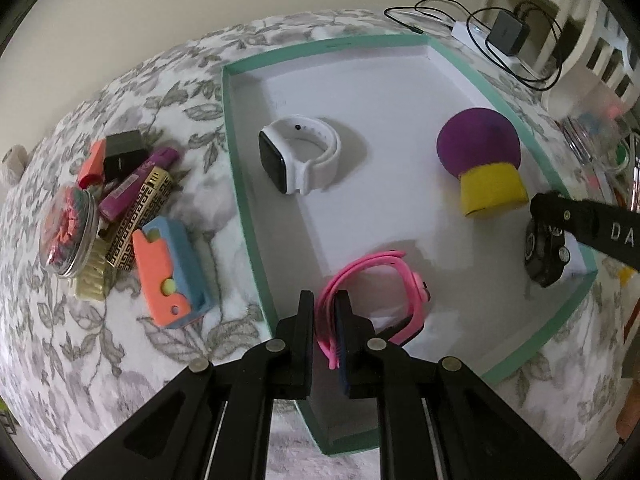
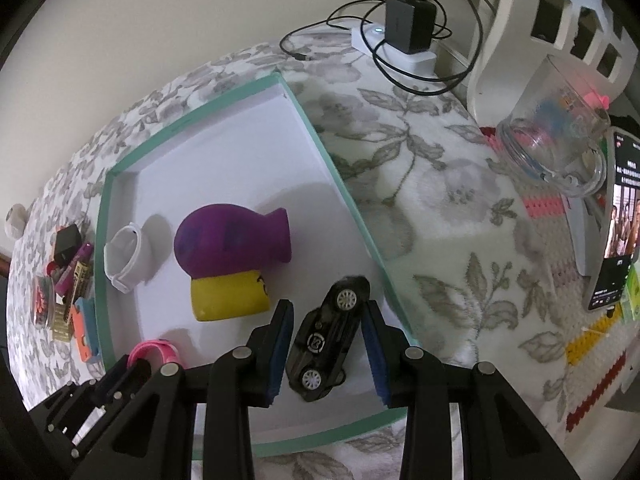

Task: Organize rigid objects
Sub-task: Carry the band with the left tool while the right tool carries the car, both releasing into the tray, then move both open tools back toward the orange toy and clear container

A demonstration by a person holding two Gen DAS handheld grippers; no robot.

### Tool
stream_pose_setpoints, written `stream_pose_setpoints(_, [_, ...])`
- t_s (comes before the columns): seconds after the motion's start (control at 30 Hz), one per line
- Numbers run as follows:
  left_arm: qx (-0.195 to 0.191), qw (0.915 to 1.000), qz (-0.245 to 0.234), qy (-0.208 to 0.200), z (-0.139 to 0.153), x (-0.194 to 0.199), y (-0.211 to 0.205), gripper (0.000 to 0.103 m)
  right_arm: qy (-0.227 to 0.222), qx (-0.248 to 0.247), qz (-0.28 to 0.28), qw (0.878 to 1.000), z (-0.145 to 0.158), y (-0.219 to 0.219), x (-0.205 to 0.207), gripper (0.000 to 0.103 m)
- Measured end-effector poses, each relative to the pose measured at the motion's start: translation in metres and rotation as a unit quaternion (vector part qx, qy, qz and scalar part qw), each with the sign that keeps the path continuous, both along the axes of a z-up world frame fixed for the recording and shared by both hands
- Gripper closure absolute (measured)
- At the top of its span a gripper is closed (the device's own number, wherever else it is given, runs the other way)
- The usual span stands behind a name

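Tray: shallow white cardboard box lid with a mint-green rim [image 1: 256, 240], lying on a grey floral-print fleece cover [image 1: 120, 360]; whether a worktop or a bed lies under it I cannot tell.
Already in tray: white silicone-strap smartwatch with a dark screen [image 1: 298, 160] at the far left; purple-and-yellow foam mushroom-shaped toy [image 1: 482, 164] on its side at the far right.
Left gripper [image 1: 325, 312]: its fingers [image 1: 306, 320] are clenched on the band of a pink silicone wristwatch [image 1: 384, 280], low inside the tray near its near-left wall. Whether the watch already rests on the tray floor is not clear.
Right gripper [image 2: 327, 332]: the fingers [image 2: 282, 340] straddle a small black toy car with white wheels [image 2: 328, 332], which lies on its side in the near-right corner of the tray. A gap shows on both sides of the car, so the grip reads as released.
Still outside, left of tray: orange-and-blue plastic block toy [image 1: 172, 276], gold patterned rectangular case [image 1: 136, 224], purple tube [image 1: 136, 184], small black box [image 1: 124, 152], orange piece [image 1: 91, 164], clear round lidded tub of coloured bits [image 1: 70, 232].
Progress: judged roughly at the midpoint; four items in or at the tray, about six left in the pile.
Next, likely: let go of the pink watch, then work through the pile.
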State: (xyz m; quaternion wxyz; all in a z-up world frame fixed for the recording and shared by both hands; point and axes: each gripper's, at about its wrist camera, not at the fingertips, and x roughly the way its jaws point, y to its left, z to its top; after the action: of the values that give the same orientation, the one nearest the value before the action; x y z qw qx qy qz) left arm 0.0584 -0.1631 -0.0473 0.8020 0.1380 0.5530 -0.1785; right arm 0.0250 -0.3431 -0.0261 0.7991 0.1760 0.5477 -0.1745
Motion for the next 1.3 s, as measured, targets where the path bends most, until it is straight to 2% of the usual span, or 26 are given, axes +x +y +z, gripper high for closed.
stream_pose_setpoints(0.1, [-0.003,1.0000,0.000,0.005,0.001,-0.001,0.000,0.091,0.007,-0.004,0.006,1.000,-0.001,0.004,0.002,0.062])
stream_pose_setpoints(0.17, [-0.005,0.9999,-0.003,0.011,0.001,0.000,0.000,0.091,0.009,-0.008,0.011,1.000,0.000,0.006,0.004,0.055])
stream_pose_setpoints(0.27, [-0.011,0.9997,-0.009,0.021,0.002,0.001,-0.002,0.084,0.008,-0.015,0.016,1.000,0.005,0.009,0.005,0.052])
stream_pose_setpoints(0.37, [-0.022,0.9994,-0.010,0.024,0.008,-0.001,-0.004,0.072,0.007,-0.021,0.019,1.000,0.012,0.011,0.005,0.052])
stream_pose_setpoints(0.4, [-0.024,0.9994,-0.007,0.022,0.011,-0.002,-0.003,0.058,0.006,-0.026,0.021,0.999,0.014,0.013,0.005,0.052])
stream_pose_setpoints(0.43, [-0.030,0.9993,-0.006,0.020,0.014,-0.001,-0.003,0.053,0.005,-0.030,0.022,0.999,0.017,0.014,0.005,0.050])
stream_pose_setpoints(0.5, [-0.044,0.9988,-0.004,0.021,0.020,-0.001,0.000,0.049,0.001,-0.034,0.023,0.999,0.023,0.015,0.005,0.046])
stream_pose_setpoints(0.67, [-0.067,0.9974,0.017,0.019,0.035,0.003,0.011,0.047,-0.022,-0.041,0.025,0.999,0.040,0.018,0.003,0.046])
stream_pose_setpoints(0.8, [-0.086,0.9944,0.061,0.010,0.047,0.011,0.030,0.045,-0.041,-0.050,0.027,0.998,0.053,0.023,0.002,0.046])
stream_pose_setpoints(0.9, [-0.084,0.9904,0.109,-0.010,0.054,0.019,0.048,0.030,-0.046,-0.056,0.035,0.997,0.057,0.029,0.004,0.041])
stream_pose_setpoints(0.97, [-0.079,0.9866,0.141,-0.022,0.057,0.025,0.062,0.029,-0.047,-0.058,0.042,0.996,0.057,0.034,0.006,0.038])
stream_pose_setpoints(1.03, [-0.069,0.9818,0.175,-0.027,0.057,0.030,0.077,0.023,-0.046,-0.060,0.048,0.996,0.056,0.038,0.007,0.038])
stream_pose_setpoints(1.13, [-0.055,0.9719,0.227,-0.024,0.054,0.036,0.101,0.023,-0.047,-0.059,0.058,0.995,0.054,0.045,0.009,0.033])
stream_pose_setpoints(1.23, [-0.043,0.9652,0.257,-0.026,0.051,0.040,0.117,0.022,-0.054,-0.048,0.068,0.995,0.054,0.052,0.012,0.027])
stream_pose_setpoints(1.3, [-0.040,0.9616,0.270,-0.026,0.050,0.042,0.125,0.019,-0.056,-0.048,0.076,0.994,0.054,0.058,0.014,0.027])
